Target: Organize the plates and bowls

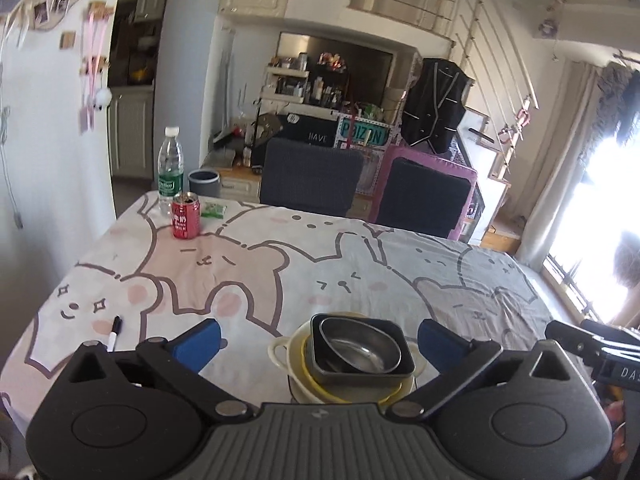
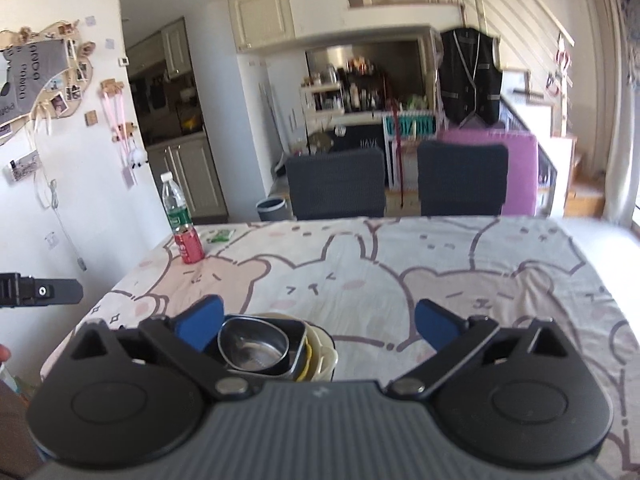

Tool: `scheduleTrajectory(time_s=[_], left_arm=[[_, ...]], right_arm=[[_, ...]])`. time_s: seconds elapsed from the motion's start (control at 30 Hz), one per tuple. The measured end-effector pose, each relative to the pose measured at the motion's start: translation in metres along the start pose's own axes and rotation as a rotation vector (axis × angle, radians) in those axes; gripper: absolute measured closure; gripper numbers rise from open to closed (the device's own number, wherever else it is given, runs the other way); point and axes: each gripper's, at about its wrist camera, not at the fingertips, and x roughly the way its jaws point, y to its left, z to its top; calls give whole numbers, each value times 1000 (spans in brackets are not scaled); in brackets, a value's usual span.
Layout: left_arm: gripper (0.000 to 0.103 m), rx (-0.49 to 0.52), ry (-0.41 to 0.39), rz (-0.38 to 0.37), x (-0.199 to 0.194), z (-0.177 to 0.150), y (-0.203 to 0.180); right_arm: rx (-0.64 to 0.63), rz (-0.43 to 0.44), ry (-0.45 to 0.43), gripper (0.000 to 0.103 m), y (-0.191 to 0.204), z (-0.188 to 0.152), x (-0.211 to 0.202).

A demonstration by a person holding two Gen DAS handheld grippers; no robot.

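Observation:
A stack of dishes stands on the table near its front edge. A steel bowl [image 1: 356, 347] lies in a dark square dish [image 1: 400, 372], which sits on a yellow plate [image 1: 310, 380] and a cream two-handled bowl [image 1: 280, 350]. My left gripper [image 1: 320, 340] is open, its blue fingertips either side of the stack, touching nothing. In the right wrist view the steel bowl [image 2: 254, 344] and the dark dish [image 2: 298, 340] sit by my right gripper's left fingertip [image 2: 200, 326]. My right gripper [image 2: 318, 326] is open and empty.
A red can [image 1: 185, 216], a water bottle [image 1: 171, 168] and a green packet [image 1: 214, 210] stand at the far left corner. A black marker [image 1: 114, 332] lies at the near left. Two dark chairs [image 1: 312, 176] stand behind the table. The other gripper shows at the right edge [image 1: 592, 344].

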Motion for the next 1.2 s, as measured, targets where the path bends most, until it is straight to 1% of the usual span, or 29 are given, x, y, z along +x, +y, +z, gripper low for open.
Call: scheduleTrajectory(time_s=[0.1,0.2,0.33,0.47,0.6,0.73,0.93,1.03,1.2], left_arm=[[0,44,-16,-15,-5,-12,0],[0,87,-25,-8,-4,-27,2],[0,82,-19,-33,1,-48,12],[0,90,-49,-18,-1,-64,17],[0,99,-68,-7,-5,-75,19],[0,143,-83,13,-4,-85,16],[0,178,-65,13,5,-98,12],[0,190,-61,12,7,-102,10],[0,202,-69,33,8,-107,11]], right_arm=[[-17,-6,-26,0,8,-12,-14],[-29,-20,-52,0,15,-24,-24],[-28,-49,-73,0,21,-39,-27],[-35,-71,-84,0,29,-56,-28],[-38,-88,-74,0,32,-72,-27],[-17,-113,-72,0,29,-86,-28],[-29,-159,-76,0,29,-104,-29],[-32,-167,-75,0,30,-110,-30],[-41,-175,-87,0,33,-118,-32]])
